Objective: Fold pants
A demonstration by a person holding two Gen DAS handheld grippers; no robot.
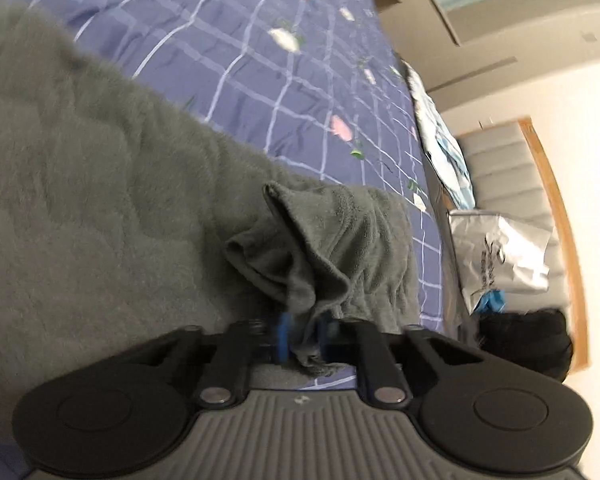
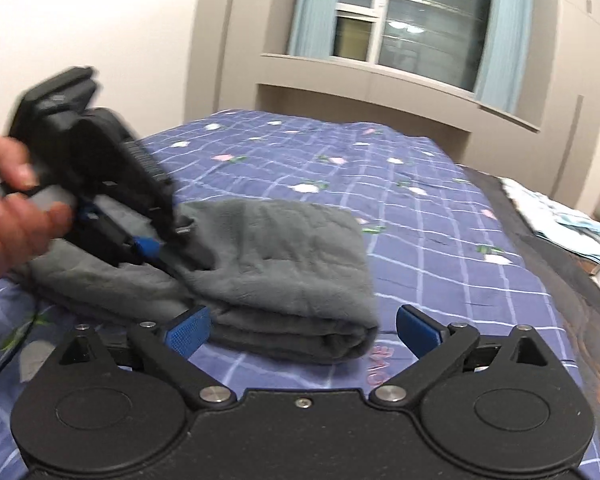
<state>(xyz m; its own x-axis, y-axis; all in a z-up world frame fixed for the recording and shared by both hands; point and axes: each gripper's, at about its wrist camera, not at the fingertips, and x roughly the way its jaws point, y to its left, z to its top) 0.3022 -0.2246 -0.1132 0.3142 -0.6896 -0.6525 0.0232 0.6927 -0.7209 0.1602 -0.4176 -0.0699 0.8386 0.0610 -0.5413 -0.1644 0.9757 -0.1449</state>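
The grey fleece pants (image 2: 284, 264) lie in a folded stack on the blue checked bedspread (image 2: 440, 232). In the left wrist view the pants (image 1: 100, 200) fill the left side, and a bunched edge of them (image 1: 320, 248) is pinched between the blue pads of my left gripper (image 1: 302, 340), which is shut on it. The left gripper (image 2: 156, 236) also shows in the right wrist view, held by a hand over the left part of the stack. My right gripper (image 2: 302, 330) is open and empty just in front of the stack's near folded edge.
The bedspread (image 1: 260, 60) stretches away to a window wall. At the bed's right edge lie a white-blue cloth (image 2: 560, 216), a silver bag (image 1: 500, 252) and a dark object (image 1: 540, 340). A padded headboard (image 1: 500, 168) stands beyond.
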